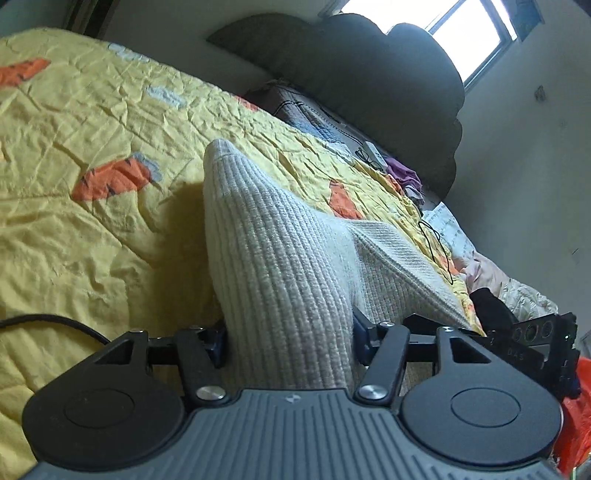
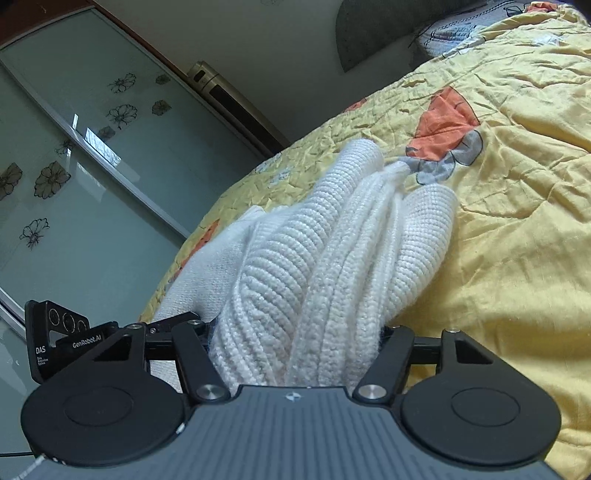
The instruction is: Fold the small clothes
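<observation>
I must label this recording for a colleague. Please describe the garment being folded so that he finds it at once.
Start from the yellow bedspread with orange prints that covers the bed. On it lies one white ribbed knit garment, bunched and gripped by both the left gripper and the right gripper. It is the only white, thick, corded knit there; the purple cloth by the dark headboard is thin and smooth.

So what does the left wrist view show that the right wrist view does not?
Only left wrist: a bright window, a dark grey cushion, a purple cloth heap.
Only right wrist: a frosted glass door with flower prints.
Both: the yellow quilted bedspread and the white ribbed knit garment, clamped by the left gripper and the right gripper.
</observation>
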### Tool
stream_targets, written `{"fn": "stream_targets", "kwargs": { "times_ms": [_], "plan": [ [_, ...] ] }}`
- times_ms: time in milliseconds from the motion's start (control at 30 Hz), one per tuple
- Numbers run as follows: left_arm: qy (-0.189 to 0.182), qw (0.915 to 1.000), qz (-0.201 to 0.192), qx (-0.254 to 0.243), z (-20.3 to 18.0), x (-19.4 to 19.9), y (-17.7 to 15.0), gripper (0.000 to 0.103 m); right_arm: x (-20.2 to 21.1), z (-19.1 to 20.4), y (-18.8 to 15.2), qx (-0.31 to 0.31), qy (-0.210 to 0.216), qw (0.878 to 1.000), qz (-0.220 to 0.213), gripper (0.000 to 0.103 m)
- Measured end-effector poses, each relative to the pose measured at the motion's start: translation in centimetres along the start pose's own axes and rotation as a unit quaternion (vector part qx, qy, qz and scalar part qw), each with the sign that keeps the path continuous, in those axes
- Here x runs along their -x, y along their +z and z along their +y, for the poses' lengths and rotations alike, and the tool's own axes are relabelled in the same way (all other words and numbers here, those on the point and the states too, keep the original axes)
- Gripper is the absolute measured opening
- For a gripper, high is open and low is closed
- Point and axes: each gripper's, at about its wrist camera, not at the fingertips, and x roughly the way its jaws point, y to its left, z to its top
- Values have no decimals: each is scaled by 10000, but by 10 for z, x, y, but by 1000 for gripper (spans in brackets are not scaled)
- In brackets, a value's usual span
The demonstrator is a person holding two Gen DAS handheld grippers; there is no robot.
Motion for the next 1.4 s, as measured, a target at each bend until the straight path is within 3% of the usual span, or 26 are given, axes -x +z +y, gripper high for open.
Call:
{"fn": "stream_targets", "kwargs": {
  "times_ms": [133, 233, 300, 333, 467, 600, 733, 833, 900, 1000, 1067, 1167, 1233, 1333, 1400],
  "plan": [
    [189, 9987, -418, -227, 1, 29, 10, 59, -7, 22, 5, 219, 229, 9994, -169, 60],
    [447, 9976, -448, -293, 11, 34, 15, 61, -23, 31, 6, 285, 263, 9991, -161, 59],
    [768, 9966, -185, -246, 20, 27, 13, 63, -41, 32, 4, 285, 52, 9996, 1, 60],
    [860, 9960, -102, -214, 24, 25, 10, 66, -50, 32, 1, 268, -128, 9994, 163, 65],
    [793, 9963, -251, -236, 29, 47, 2, 68, -46, 37, -12, 274, -478, 9984, 144, 72],
    [954, 9912, -580, -710, 16, 79, -15, 66, -11, 48, -28, 608, -700, 9957, -33, 72],
    [1412, 9824, -494, -1117, 5, 78, -37, 68, 5, 44, -47, 585, -820, 9949, -10, 72],
    [1603, 9794, -548, -1098, 4, 76, -45, 68, 0, 35, -55, 268, -1075, 9938, 47, 76],
    [1775, 9734, -702, -1267, -5, 84, -51, 67, 9, 53, -62, 528, -1433, 9881, -183, 74],
    [2180, 9591, -793, -1622, -20, 87, -60, 69, 31, 98, -80, 1423, -2146, 9619, -924, 74],
    [2317, 9559, -731, -1651, -23, 83, -64, 71, 41, 123, -92, 1859, -2119, 9505, -1310, 73],
    [2388, 9584, -674, -1411, -22, 80, -68, 71, 35, 141, -101, 2340, -1819, 9474, -1209, 71],
    [2359, 9615, -674, -1238, -20, 81, -68, 71, 22, 140, -104, 2415, -1921, 9464, -953, 75],
    [2343, 9643, -639, -1059, -17, 82, -69, 71, 6, 126, -104, 2248, -2319, 9446, -591, 71],
    [2346, 9644, -653, -1028, -17, 85, -71, 71, 10, 123, -106, 1950, -2384, 9491, -654, 72]
  ]
}}
